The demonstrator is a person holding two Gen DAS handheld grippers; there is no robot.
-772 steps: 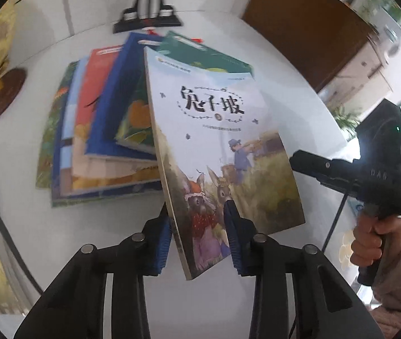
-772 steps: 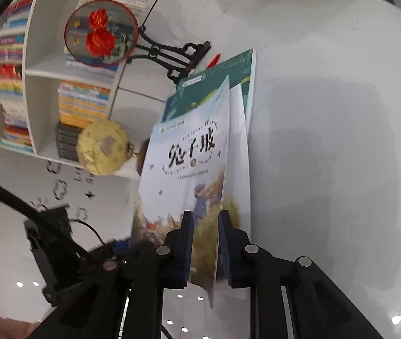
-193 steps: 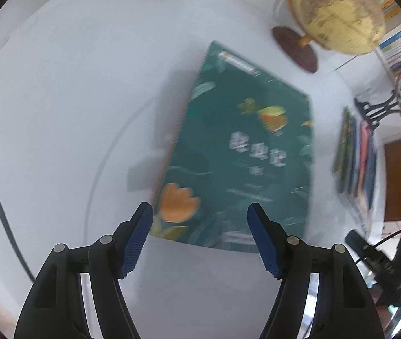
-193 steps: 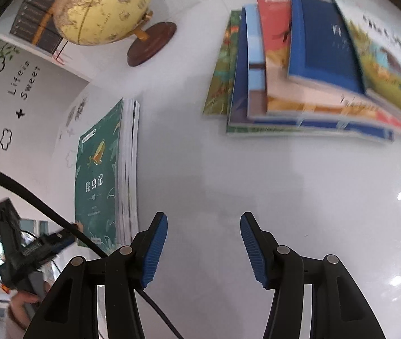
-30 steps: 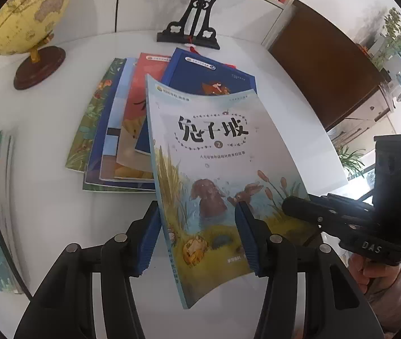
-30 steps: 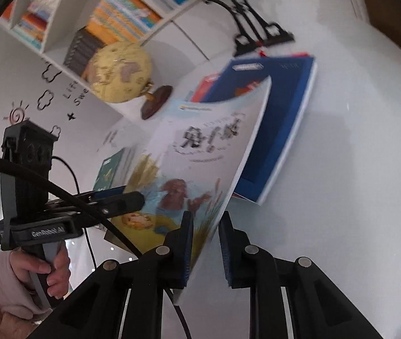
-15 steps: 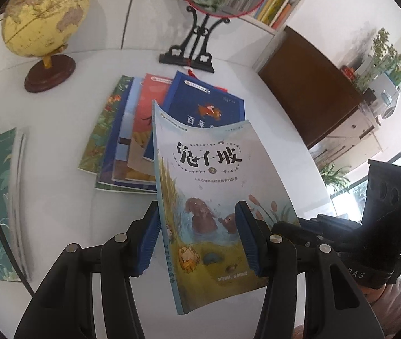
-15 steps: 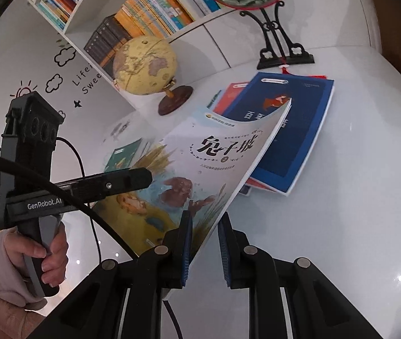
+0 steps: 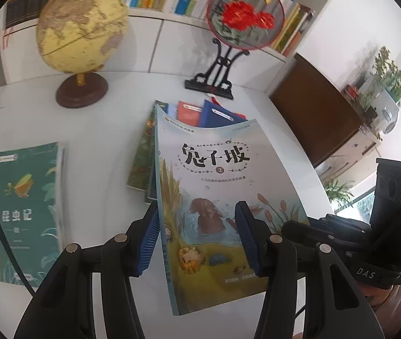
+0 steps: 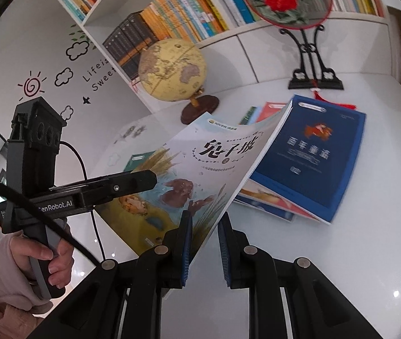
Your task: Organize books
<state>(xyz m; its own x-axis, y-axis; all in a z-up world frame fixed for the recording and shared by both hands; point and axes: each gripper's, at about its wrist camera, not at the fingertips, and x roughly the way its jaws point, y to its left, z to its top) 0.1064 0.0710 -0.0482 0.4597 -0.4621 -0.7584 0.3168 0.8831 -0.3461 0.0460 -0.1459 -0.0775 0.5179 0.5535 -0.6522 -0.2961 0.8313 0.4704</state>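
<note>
Right wrist view: your right gripper (image 10: 204,243) pinches the pale book's (image 10: 200,169) edge, lifted over bare white table (image 10: 341,254); your left gripper (image 9: 197,237) straddles its spine edge, jaws parted, angled downward.

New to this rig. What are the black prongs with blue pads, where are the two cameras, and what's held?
No robot arm: a person holds a two-finger gripper in each hand, each with a fisheye camera looking along its fingers. The left gripper straddles the pale rabbit book loosely; the right gripper pinches its edge, lifting it. On the white table lie a fanned stack topped by a blue book, a green book, a globe and a fan stand.
</note>
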